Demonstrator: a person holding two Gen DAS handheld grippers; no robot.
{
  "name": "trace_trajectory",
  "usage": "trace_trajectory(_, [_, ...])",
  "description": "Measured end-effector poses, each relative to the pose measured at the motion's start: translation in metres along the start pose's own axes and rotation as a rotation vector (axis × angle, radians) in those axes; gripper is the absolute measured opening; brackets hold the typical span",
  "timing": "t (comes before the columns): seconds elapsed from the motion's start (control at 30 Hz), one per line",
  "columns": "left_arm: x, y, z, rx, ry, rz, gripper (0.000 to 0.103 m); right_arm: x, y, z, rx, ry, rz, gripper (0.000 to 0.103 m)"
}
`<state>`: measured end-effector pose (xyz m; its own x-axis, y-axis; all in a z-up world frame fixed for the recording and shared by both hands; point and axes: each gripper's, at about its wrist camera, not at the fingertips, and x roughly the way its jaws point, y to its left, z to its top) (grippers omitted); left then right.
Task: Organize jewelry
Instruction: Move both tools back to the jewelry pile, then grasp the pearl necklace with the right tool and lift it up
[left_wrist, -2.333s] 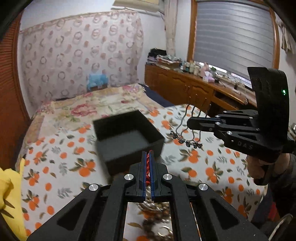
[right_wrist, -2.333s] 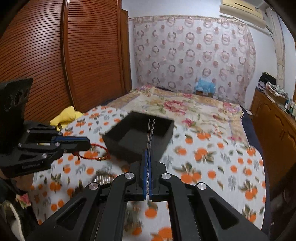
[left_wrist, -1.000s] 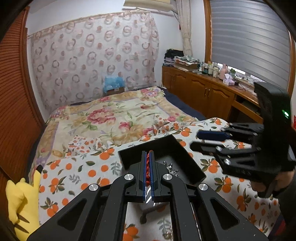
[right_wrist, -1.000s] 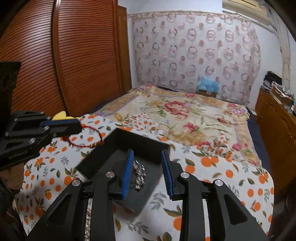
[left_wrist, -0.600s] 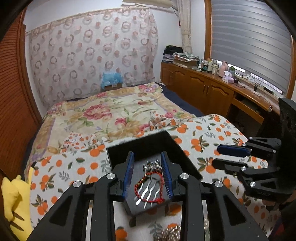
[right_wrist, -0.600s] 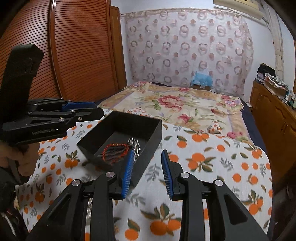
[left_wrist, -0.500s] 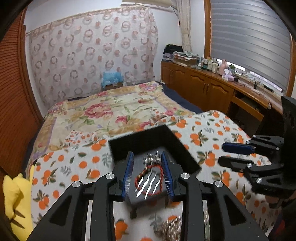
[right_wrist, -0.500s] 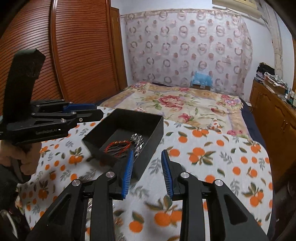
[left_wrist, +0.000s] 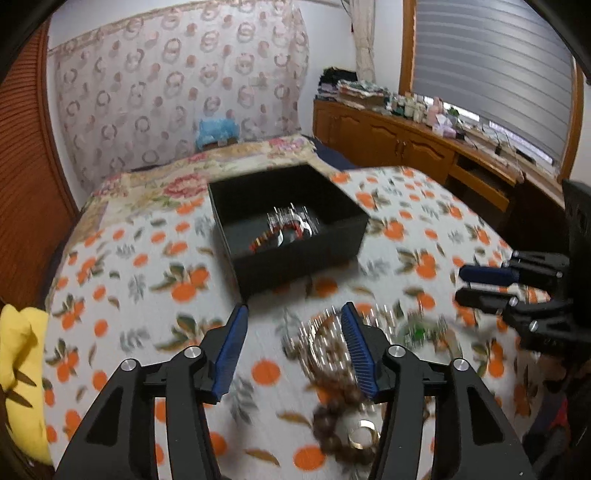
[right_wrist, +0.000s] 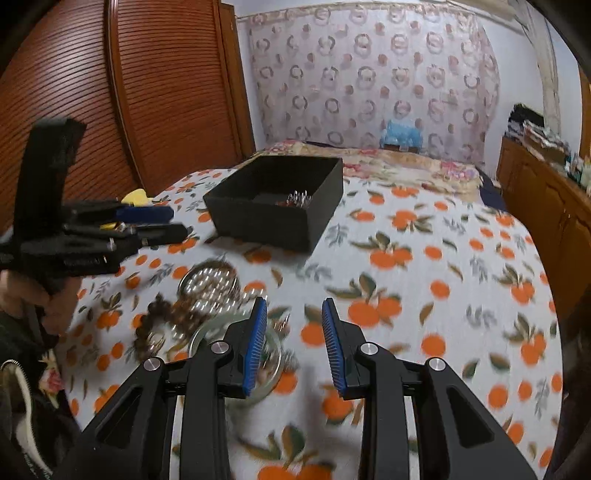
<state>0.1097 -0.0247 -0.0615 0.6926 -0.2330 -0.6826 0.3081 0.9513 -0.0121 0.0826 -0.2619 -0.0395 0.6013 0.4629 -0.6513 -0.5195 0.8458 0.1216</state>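
Observation:
A black open box (left_wrist: 295, 254) sits on the orange-print cloth and holds a red bracelet (left_wrist: 260, 242) and a silver necklace (left_wrist: 291, 221). My left gripper (left_wrist: 295, 347) hovers nearer than the box, over a loose jewelry pile (left_wrist: 325, 343). Its jaws are opening, with nothing between them. The pile includes a brown bead bracelet (left_wrist: 340, 406) and a gold ring (left_wrist: 364, 437). My right gripper (right_wrist: 293, 343) is open and empty, beside a pale translucent bangle (right_wrist: 207, 332) and silver beads (right_wrist: 208, 280). The box (right_wrist: 273, 218) lies beyond it. Each gripper shows in the other's view, the right one (left_wrist: 480, 284) and the left one (right_wrist: 155, 223).
A yellow soft toy (left_wrist: 18, 369) lies at the cloth's left edge. Behind the box stretches a bed with a floral quilt (left_wrist: 177, 184). Wooden cabinets (left_wrist: 406, 144) line the right wall and slatted wooden doors (right_wrist: 110, 92) the left. A hand (right_wrist: 40, 291) holds the left gripper.
The left gripper, shut on the red bracelet, opened and left it in the box. Both grippers then drew back from the box and sank toward the loose pile.

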Motion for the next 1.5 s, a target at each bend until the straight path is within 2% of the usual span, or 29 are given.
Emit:
trace_trajectory(0.03, [0.001,-0.003,-0.006,0.009,0.011,-0.007,0.057,-0.001,0.0,-0.002,0.005,0.003,0.0,0.033])
trace_trajectory(0.2, [0.01,-0.009,-0.022,0.035,0.065,-0.017,0.058,-0.004,-0.001,-0.015,0.023,0.025,-0.016,0.033])
trace_trajectory(0.47, [0.01,-0.02,-0.028,0.034,0.077,-0.037,0.058,-0.003,0.009,-0.006,-0.01,0.023,0.019,0.033])
trace_trajectory(0.73, [-0.001,-0.012,-0.043,0.003,0.087,-0.025,0.058,0.022,0.046,0.016,-0.125,0.052,0.117,0.033])
trace_trajectory(0.87, [-0.008,-0.001,-0.047,-0.022,0.087,-0.011,0.058,0.039,0.059,0.021,-0.183,0.088,0.136,0.033])
trace_trajectory(1.1, [-0.014,0.015,-0.054,-0.065,0.084,0.0,0.058,0.061,0.074,0.024,-0.311,0.167,0.109,0.033])
trace_trajectory(1.4, [-0.014,0.016,-0.055,-0.07,0.081,-0.005,0.059,0.062,0.068,0.018,-0.349,0.199,0.121,0.033])
trace_trajectory(1.5, [-0.014,0.014,-0.055,-0.068,0.081,-0.008,0.059,0.065,0.066,0.018,-0.357,0.203,0.107,0.027])
